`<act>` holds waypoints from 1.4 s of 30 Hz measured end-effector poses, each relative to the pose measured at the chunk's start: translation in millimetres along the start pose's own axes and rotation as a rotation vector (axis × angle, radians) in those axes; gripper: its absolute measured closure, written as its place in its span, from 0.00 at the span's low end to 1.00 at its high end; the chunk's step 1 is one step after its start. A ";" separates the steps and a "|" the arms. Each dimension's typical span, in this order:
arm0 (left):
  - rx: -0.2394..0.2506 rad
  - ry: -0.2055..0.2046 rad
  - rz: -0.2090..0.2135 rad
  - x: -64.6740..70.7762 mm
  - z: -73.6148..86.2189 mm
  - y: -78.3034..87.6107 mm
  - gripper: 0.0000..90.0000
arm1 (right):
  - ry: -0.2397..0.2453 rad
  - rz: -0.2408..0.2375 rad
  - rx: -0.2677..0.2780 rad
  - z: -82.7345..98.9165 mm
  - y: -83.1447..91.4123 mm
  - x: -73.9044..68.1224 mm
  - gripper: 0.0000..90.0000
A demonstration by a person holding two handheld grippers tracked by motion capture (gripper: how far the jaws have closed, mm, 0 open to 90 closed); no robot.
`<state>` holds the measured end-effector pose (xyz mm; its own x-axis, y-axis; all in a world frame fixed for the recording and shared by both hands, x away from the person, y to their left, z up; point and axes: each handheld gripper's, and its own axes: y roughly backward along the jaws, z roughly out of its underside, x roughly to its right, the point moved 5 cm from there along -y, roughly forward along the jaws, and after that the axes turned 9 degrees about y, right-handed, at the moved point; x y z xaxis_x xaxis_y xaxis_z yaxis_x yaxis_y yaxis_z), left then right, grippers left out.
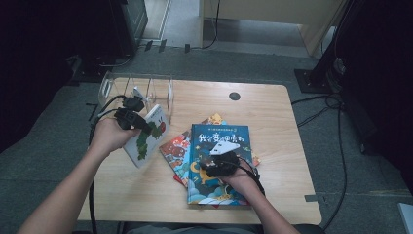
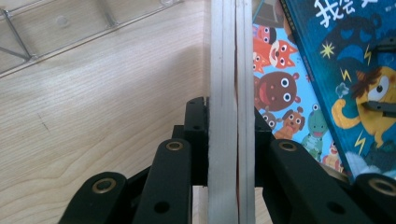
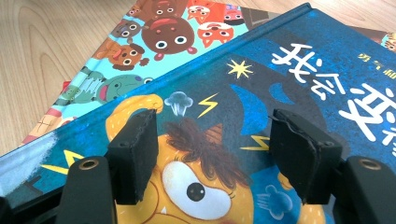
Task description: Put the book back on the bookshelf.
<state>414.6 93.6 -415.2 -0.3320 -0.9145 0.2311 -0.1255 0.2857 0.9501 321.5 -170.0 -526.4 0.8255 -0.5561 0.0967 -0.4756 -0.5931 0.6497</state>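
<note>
The left gripper [image 1: 139, 122] pinches the white caterpillar-cover board book [image 1: 148, 136] just before the clear wire-divided book rack [image 1: 160, 87]; the right gripper [image 3: 212, 154] is spread.

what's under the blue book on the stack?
Under the blue book lies an animal-faces book, its corner sticking out at the left. More covers peek out behind and right; how many are underneath is hidden.

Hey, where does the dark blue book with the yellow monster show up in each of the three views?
High view: the blue book lies right of centre on top of the pile, under the right gripper.
Left gripper view: its corner sits at the upper right, beyond the white book clamped between the jaws.
Right gripper view: it spans the middle and right, behind the open jaws.
Shared landmark: the animal book underneath.
</note>
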 end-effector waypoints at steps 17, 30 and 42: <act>0.016 0.110 -0.031 -9.2 -25.5 -9.7 0.86 | -0.001 0.000 -0.001 0.0 0.0 -0.1 0.36; 0.049 0.167 -0.026 -8.4 -46.1 -10.4 0.86 | 0.001 0.002 0.000 -0.3 -0.5 0.4 0.36; 0.073 0.205 -0.052 -9.0 -67.4 -15.7 0.86 | 0.001 0.002 0.000 -0.4 -0.6 0.5 0.36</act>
<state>482.6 78.0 -418.0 -0.1268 -0.9655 0.2273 -0.2077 0.2499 0.9457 322.3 -169.7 -526.5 0.8249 -0.5566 0.0985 -0.4770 -0.5920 0.6496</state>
